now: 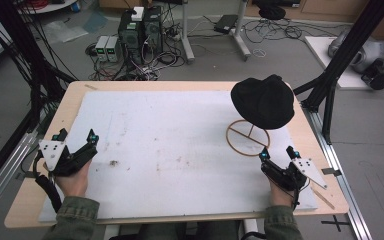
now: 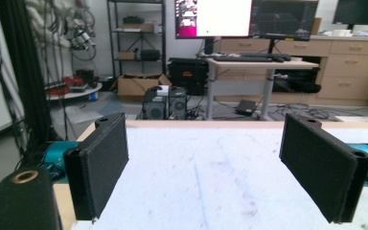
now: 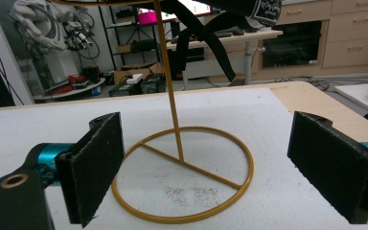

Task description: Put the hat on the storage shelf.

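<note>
Right gripper (image 1: 278, 154) sits lower right of the high view, held low over the white mat (image 1: 180, 150), jaws spread wide with nothing between them. In the right gripper view the two black pads (image 3: 98, 167) stand far apart at the frame's left and right edges, and the gold stand (image 3: 182, 177) fills the gap ahead: ring base flat on the mat, one crossbar, thin stem rising out of the top of frame.

Left gripper (image 1: 76, 139) lower left of the high view, also wide open and empty, pointing up the frame across bare mat; its own view shows pads (image 2: 103, 163) apart and only mat and room beyond. Both forearms come in from the bottom edge, sleeves green, hands wrapped around the grips, wrists roughly level.

Hat (image 1: 263, 102) upper right of the high view, black, perched on top of the stand, well above the mat. A strap (image 3: 215, 43) hangs down from it in the right gripper view.

Handling, by judgement: the hat looks like soft fabric, light, likely to crumple and sag if pinched, not fragile or slippery. The brim edge seems the best hold, since the crown is too broad for the jaws. The stand is thin wire, light and top-loaded, so pulling sideways may tip it; lifting straight up looks safer, perhaps with the other gripper steadying the base
</note>
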A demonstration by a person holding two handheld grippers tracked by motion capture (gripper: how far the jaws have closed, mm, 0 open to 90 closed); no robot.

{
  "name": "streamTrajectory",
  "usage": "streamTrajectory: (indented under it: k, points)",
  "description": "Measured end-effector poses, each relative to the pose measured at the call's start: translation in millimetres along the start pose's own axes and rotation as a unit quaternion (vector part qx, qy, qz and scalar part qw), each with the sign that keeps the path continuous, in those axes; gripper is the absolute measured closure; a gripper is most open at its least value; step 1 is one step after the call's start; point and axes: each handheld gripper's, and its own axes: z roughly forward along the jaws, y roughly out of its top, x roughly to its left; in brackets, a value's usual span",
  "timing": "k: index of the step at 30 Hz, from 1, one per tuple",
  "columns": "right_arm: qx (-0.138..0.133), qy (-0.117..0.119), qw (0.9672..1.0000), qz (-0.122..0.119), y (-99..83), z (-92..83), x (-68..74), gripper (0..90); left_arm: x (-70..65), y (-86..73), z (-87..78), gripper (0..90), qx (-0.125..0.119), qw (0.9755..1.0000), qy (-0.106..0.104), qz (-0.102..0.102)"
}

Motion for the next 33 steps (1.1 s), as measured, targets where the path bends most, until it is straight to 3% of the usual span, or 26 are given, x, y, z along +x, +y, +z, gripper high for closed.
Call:
streamTrajectory:
  k: [5, 8, 11, 15, 20, 28, 33]
  points:
    - [-0.004, -0.008, 1.0, -0.003, -1.3, 0.6, -0.6, 11.2, 4.6, -12.7, -12.1, 18.1, -0.002, 0.9997, 0.023, 0.004]
    - [-0.008, -0.013, 0.9999, -0.006, -1.8, 1.2, -0.4, 11.2, 6.9, -17.7, -16.4, 17.9, 0.002, 0.9996, 0.026, -0.004]
    - [-0.007, -0.014, 0.9999, -0.006, -2.2, 1.1, 0.0, 11.2, 8.4, -23.0, -18.3, 17.9, 0.007, 0.9997, 0.023, -0.001]
    - [-0.008, -0.013, 0.9999, -0.004, -2.2, 0.5, -0.7, 11.2, 10.5, -30.6, -20.1, 18.0, 0.017, 0.9996, 0.021, -0.012]
    - [-0.008, -0.014, 0.9999, -0.002, -2.6, 0.2, -2.9, 11.2, 9.7, -29.3, -20.4, 17.9, 0.008, 0.9997, 0.017, -0.016]
    - [-0.001, -0.01, 0.9999, 0.006, -2.9, 1.8, -4.8, 11.2, 11.4, -30.8, -17.7, 18.0, 0.02, 0.9991, 0.008, -0.035]
    - [0.001, -0.007, 0.9999, 0.009, -3.0, 4.2, -3.6, 11.2, 13.5, -30.6, -20.0, 18.0, 0.019, 0.9991, 0.007, -0.036]
